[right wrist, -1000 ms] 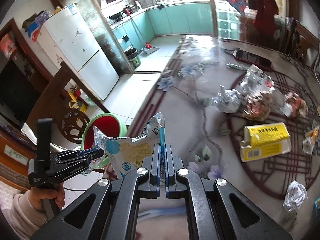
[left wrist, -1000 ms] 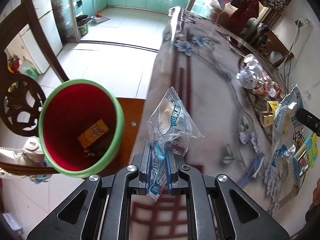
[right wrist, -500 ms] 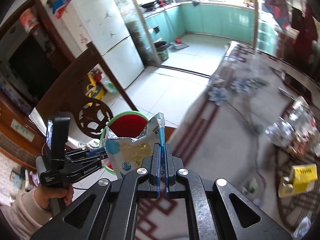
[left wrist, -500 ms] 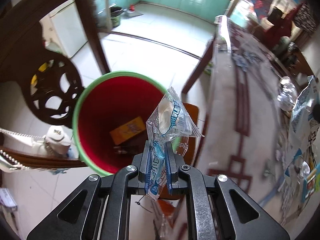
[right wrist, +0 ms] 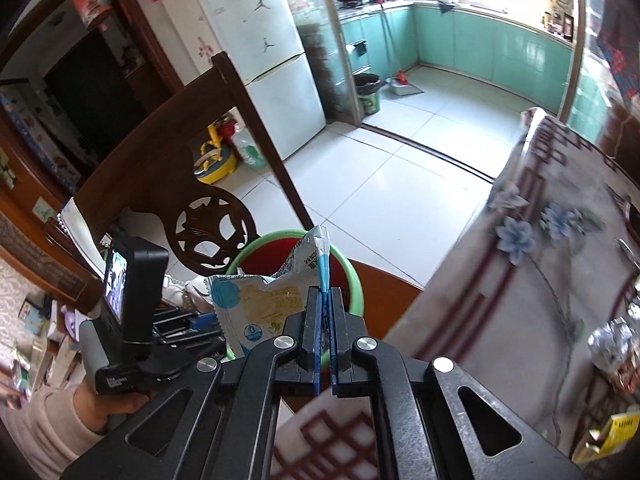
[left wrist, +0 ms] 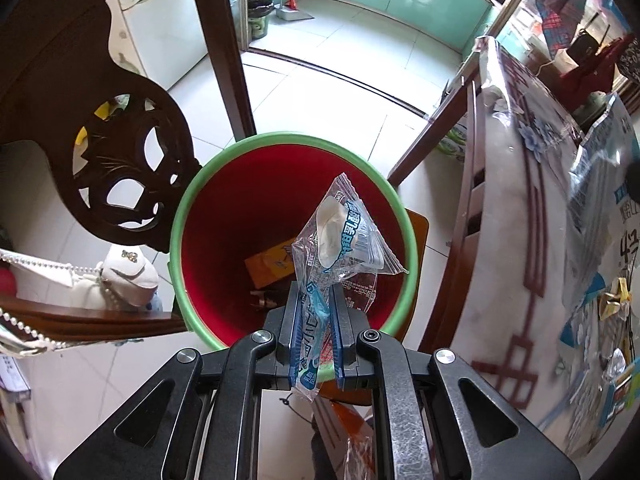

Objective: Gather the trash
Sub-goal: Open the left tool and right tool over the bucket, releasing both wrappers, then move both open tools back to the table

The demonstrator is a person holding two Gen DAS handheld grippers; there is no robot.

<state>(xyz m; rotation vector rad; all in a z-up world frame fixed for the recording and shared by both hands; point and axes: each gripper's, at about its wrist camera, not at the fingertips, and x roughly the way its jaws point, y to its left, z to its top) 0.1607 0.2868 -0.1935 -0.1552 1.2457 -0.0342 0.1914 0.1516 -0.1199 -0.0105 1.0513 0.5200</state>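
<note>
A: Where is the clear wrapper [left wrist: 344, 236] now?

B: It is pinched in the left claw [left wrist: 316, 308]. The blue pads are nearly closed on its lower strip, and the upper part stands over the open mouth of the red bin [left wrist: 240, 216] with the green rim. Inside the bin, at about 6 o'clock from its centre, lies a yellow-orange packet [left wrist: 268, 264].

A: And the other claw?

B: The right claw [right wrist: 325, 312] is closed tight on the edge of a white snack bag [right wrist: 256, 304], which hangs to its 9 o'clock side. The same bin [right wrist: 344, 268] is just behind this bag.

A: What is around the bin?

B: A dark carved wooden chair [left wrist: 120, 176] stands at 9 o'clock of the bin. At 3 o'clock is the surface [left wrist: 516, 240] with a flowered cloth. On the right wrist view, a crumpled foil ball [right wrist: 612, 344] and a yellow box [right wrist: 612, 432] lie on that surface at its right part.
</note>
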